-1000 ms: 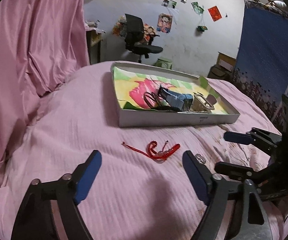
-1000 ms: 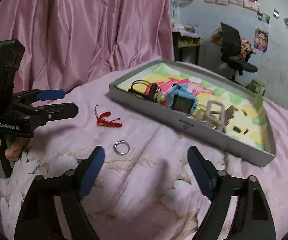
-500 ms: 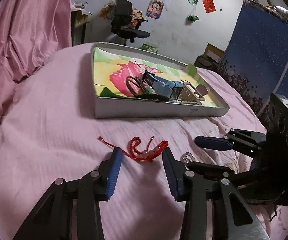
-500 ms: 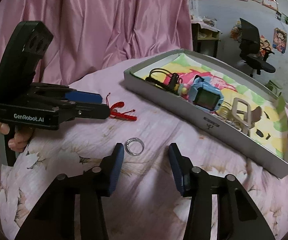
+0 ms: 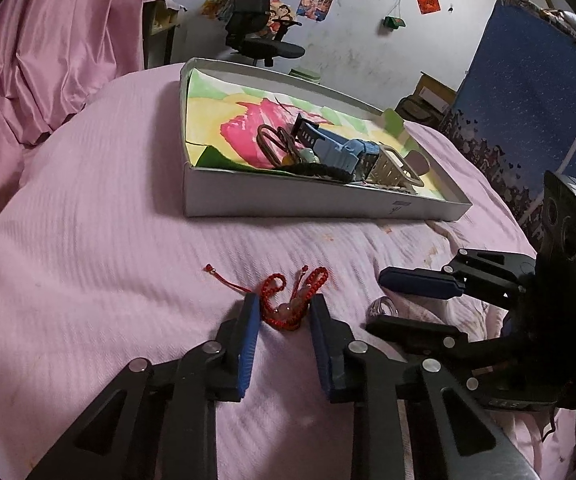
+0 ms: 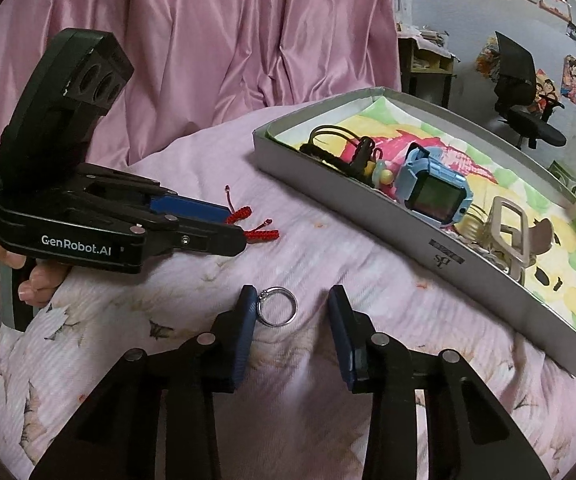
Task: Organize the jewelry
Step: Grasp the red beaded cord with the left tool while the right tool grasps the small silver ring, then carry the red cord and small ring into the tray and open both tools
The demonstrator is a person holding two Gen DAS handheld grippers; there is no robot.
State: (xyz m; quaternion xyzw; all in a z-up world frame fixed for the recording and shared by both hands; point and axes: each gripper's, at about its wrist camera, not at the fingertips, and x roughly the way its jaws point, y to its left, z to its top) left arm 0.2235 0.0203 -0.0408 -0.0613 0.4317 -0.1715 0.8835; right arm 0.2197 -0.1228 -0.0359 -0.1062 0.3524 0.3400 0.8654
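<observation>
The left tool (image 5: 282, 312) sits low on the pink bedspread (image 5: 88, 260) with its blue pads partly open on either side of the red beaded bracelet (image 5: 288, 300); the pads look close to the beads, but no firm grip shows. From the right wrist view, the right tool (image 6: 292, 308) is also partly open, with the silver ring (image 6: 277, 306) lying flat on the cover between its pads, just beside the left pad and apart from the right one. At about 1 o'clock from the ring, the grey box (image 6: 368, 216) holds a blue watch (image 6: 434, 192), dark hair ties (image 6: 340, 148) and a beige hair clip (image 6: 508, 232). The person's left hand (image 6: 28, 276) grips the handle at 9 o'clock.
</observation>
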